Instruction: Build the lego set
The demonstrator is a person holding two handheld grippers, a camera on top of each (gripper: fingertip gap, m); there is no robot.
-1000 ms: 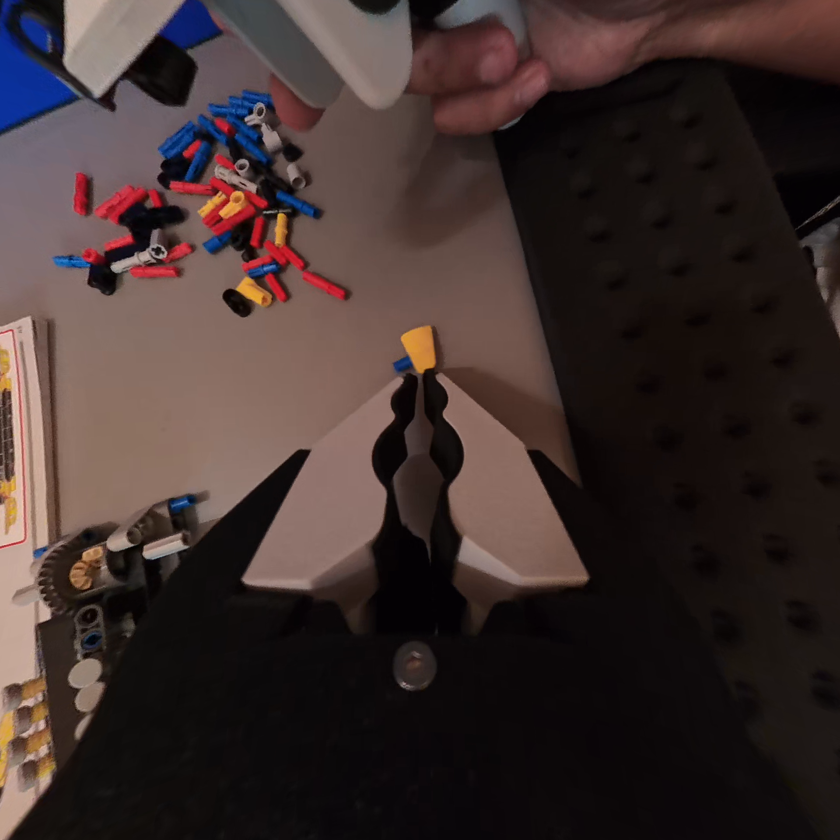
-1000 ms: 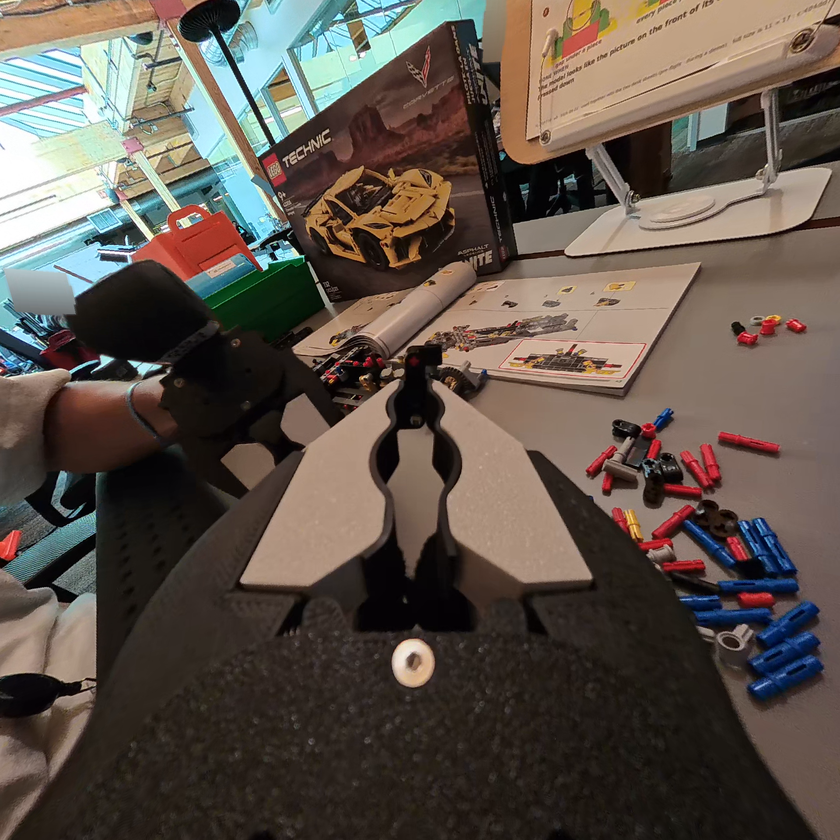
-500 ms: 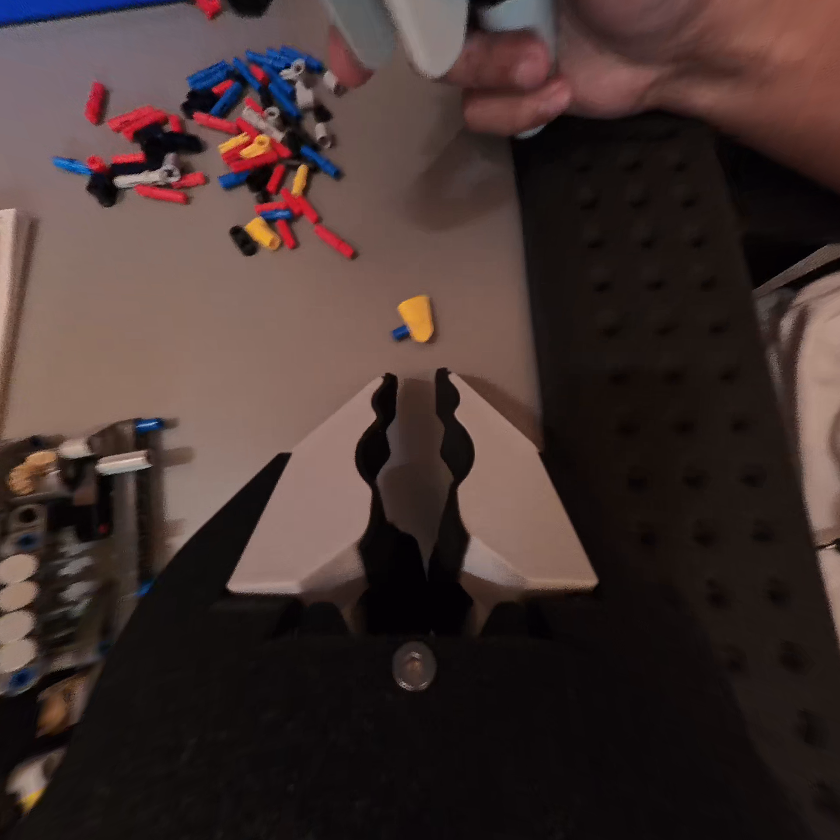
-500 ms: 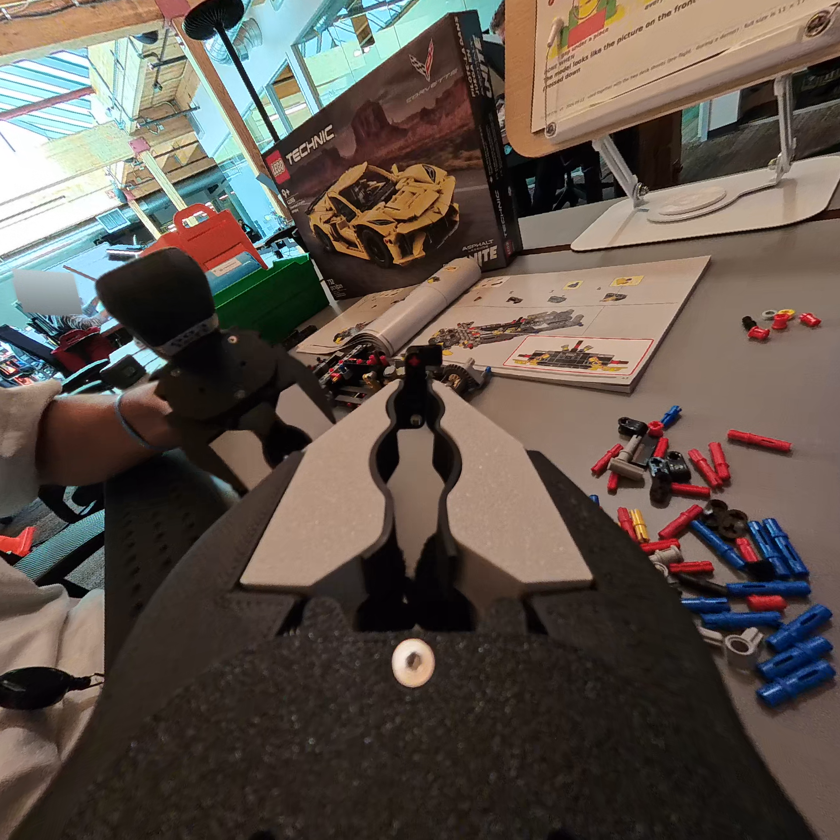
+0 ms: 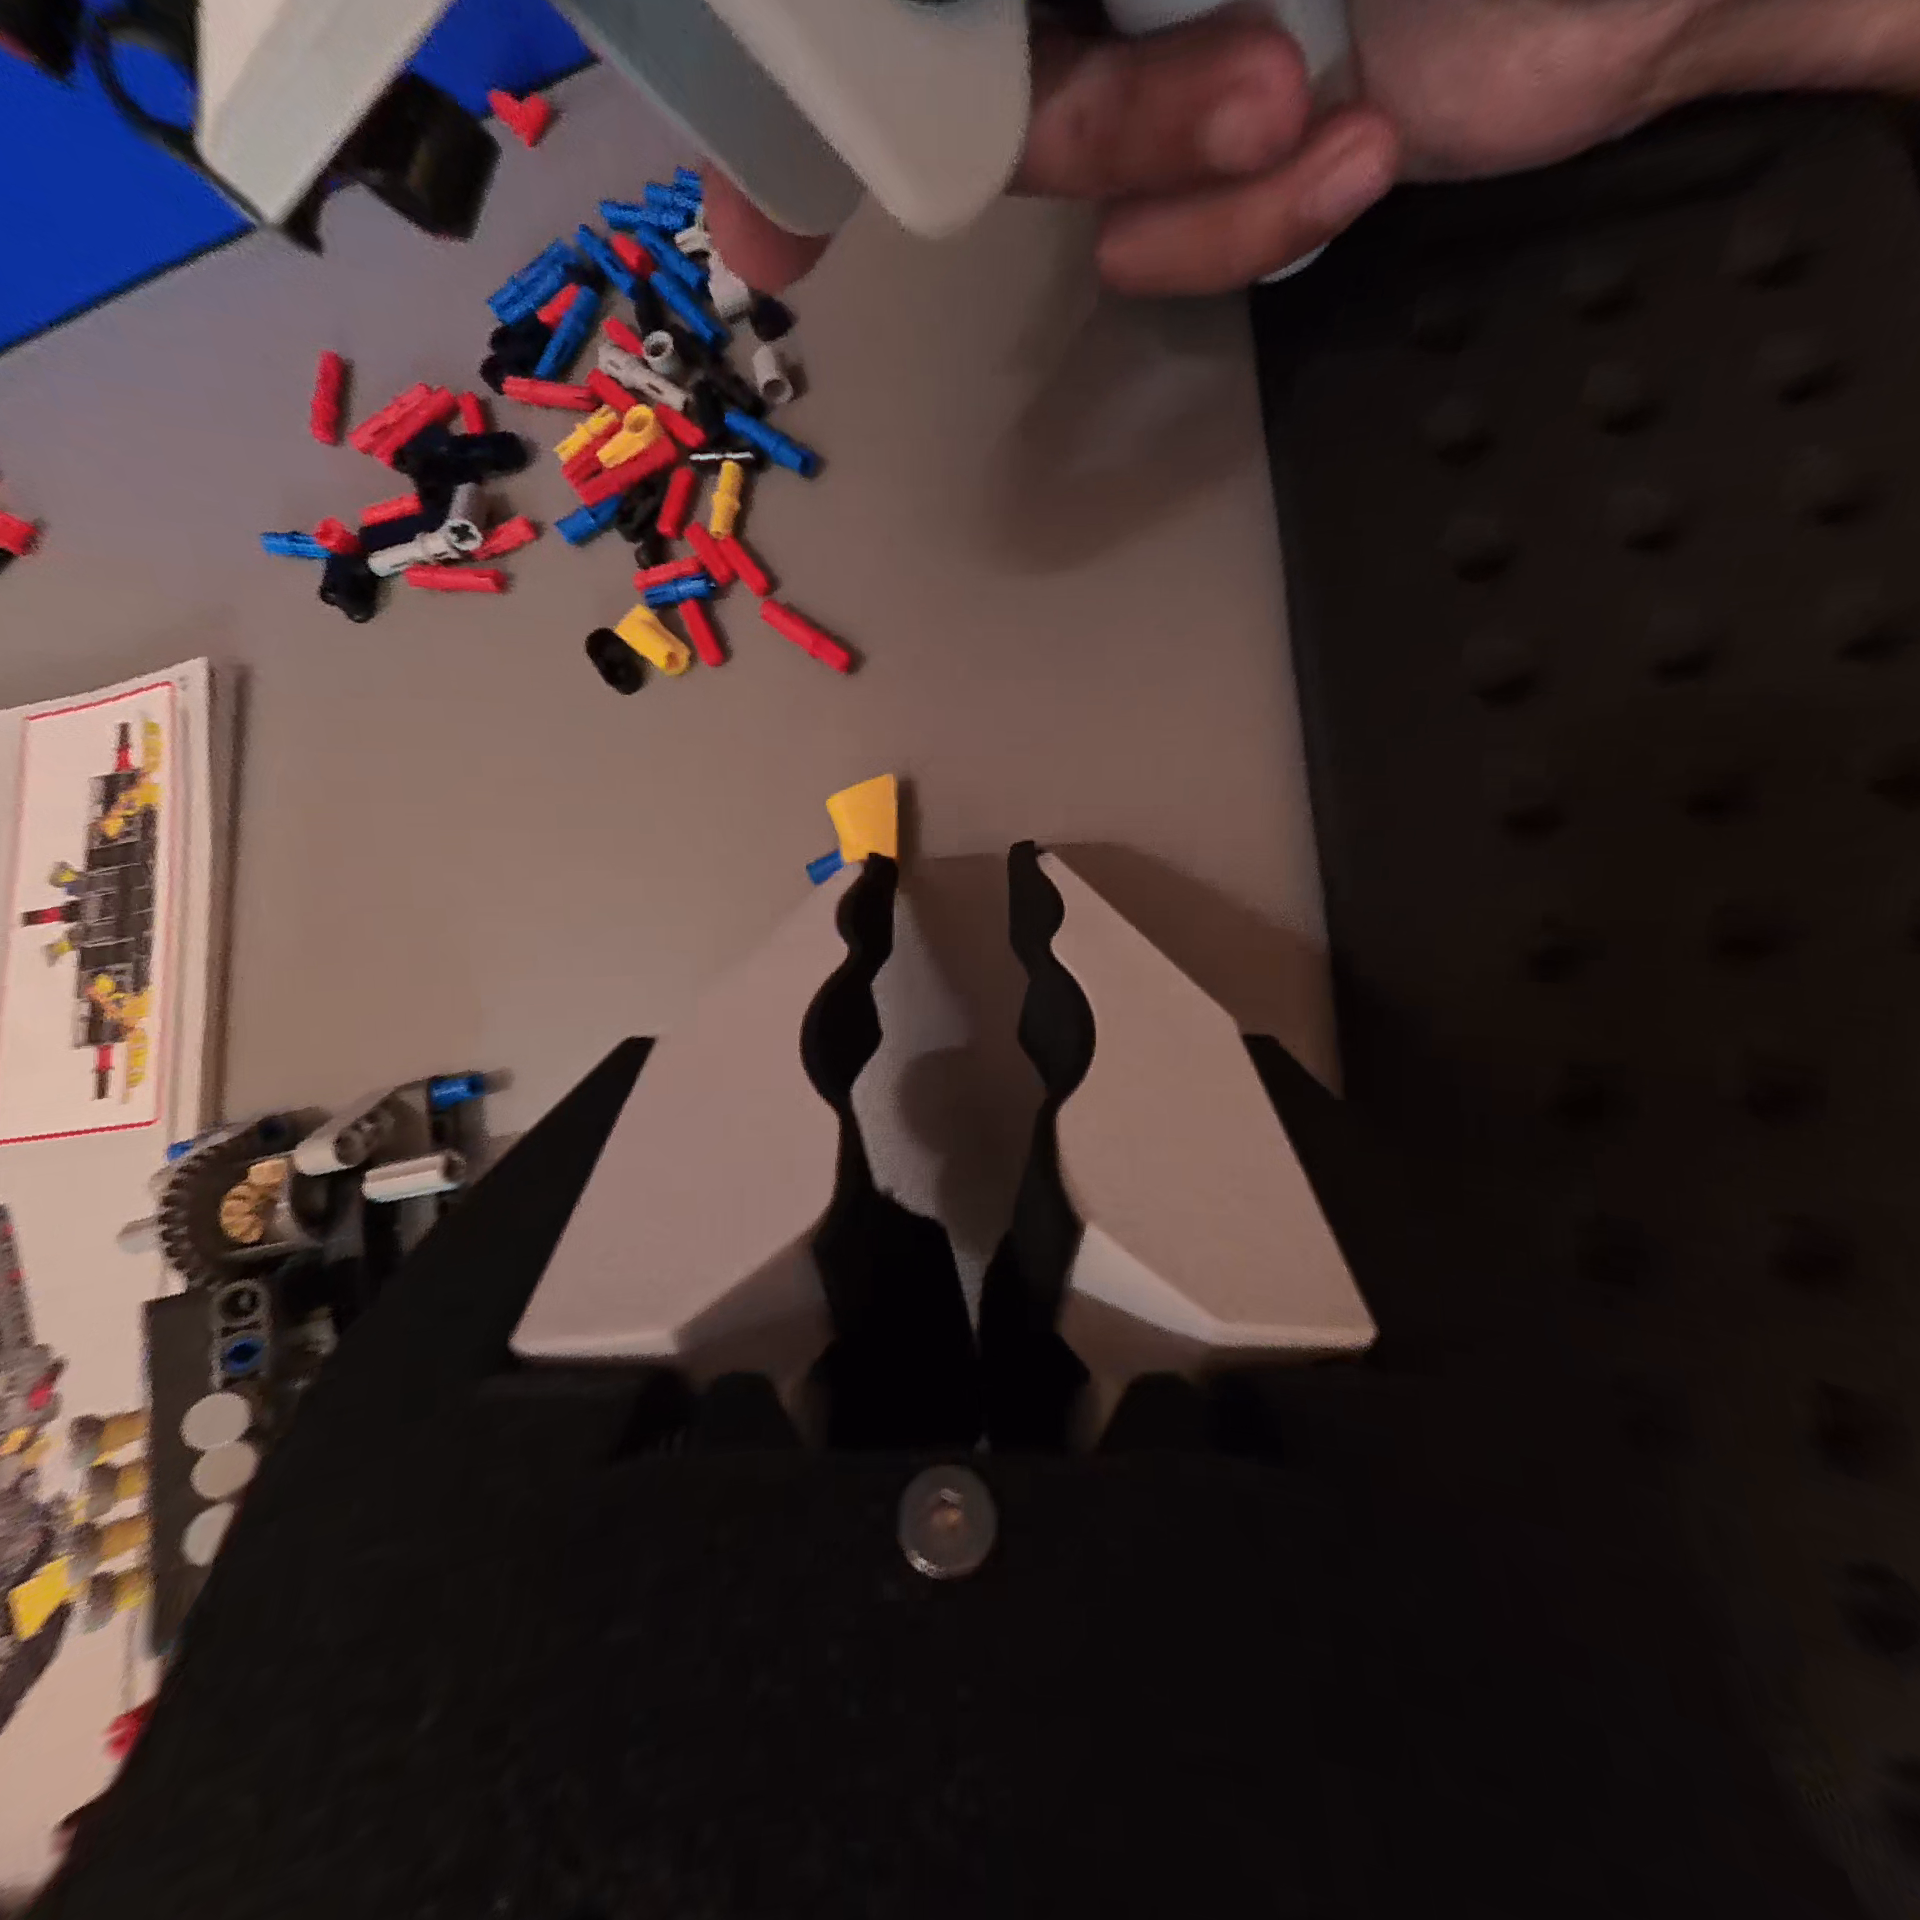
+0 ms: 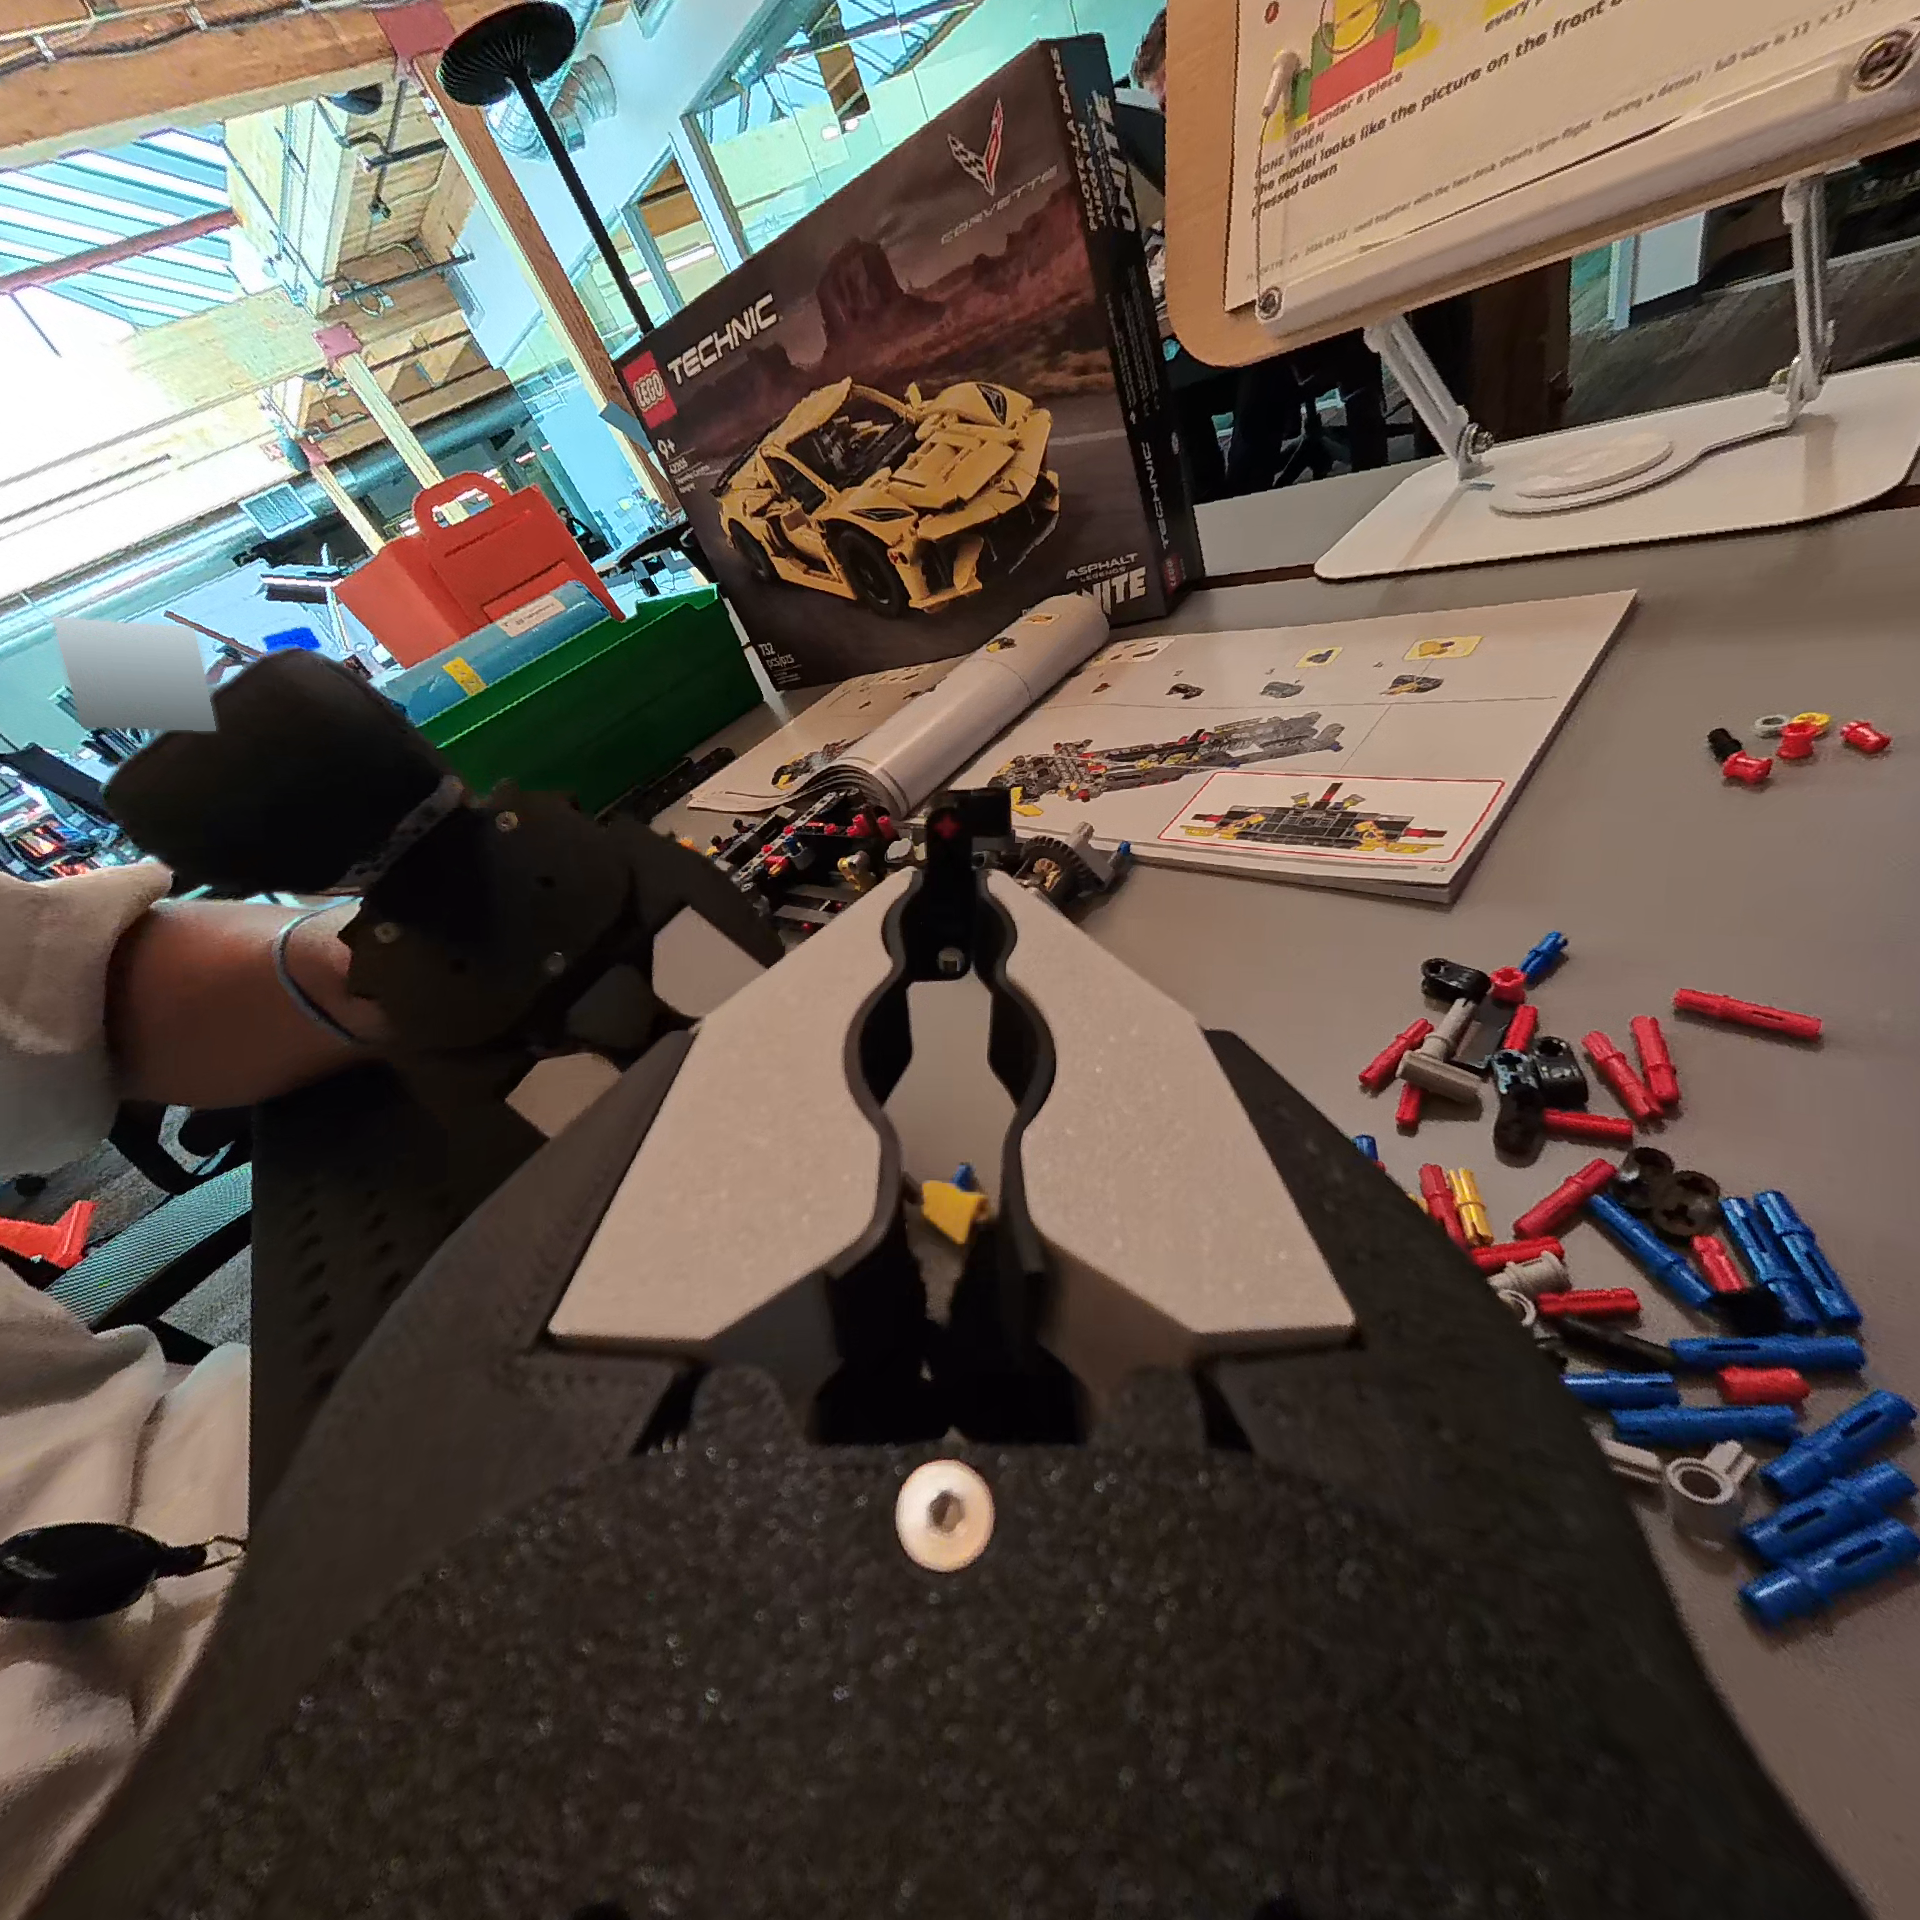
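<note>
Your left gripper (image 5: 951, 862) is gaping open over the table (image 5: 520, 831), one tip touching the yellow piece (image 5: 864, 821). Your right gripper (image 6: 951, 894) is pinching a black piece (image 6: 961, 831) above the booklet (image 6: 1351, 748).

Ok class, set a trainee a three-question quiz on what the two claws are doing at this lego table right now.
1. True or false: the left claw is shut on the yellow piece.
2. What does the right claw hold? A) a blue pin B) a black piece with a red centre C) nothing
3. Fill in: the open instruction booklet lies in front of the set's ____.

Key:
1. False; it is open, and the piece lies on the table at one fingertip.
2. B
3. box
</note>
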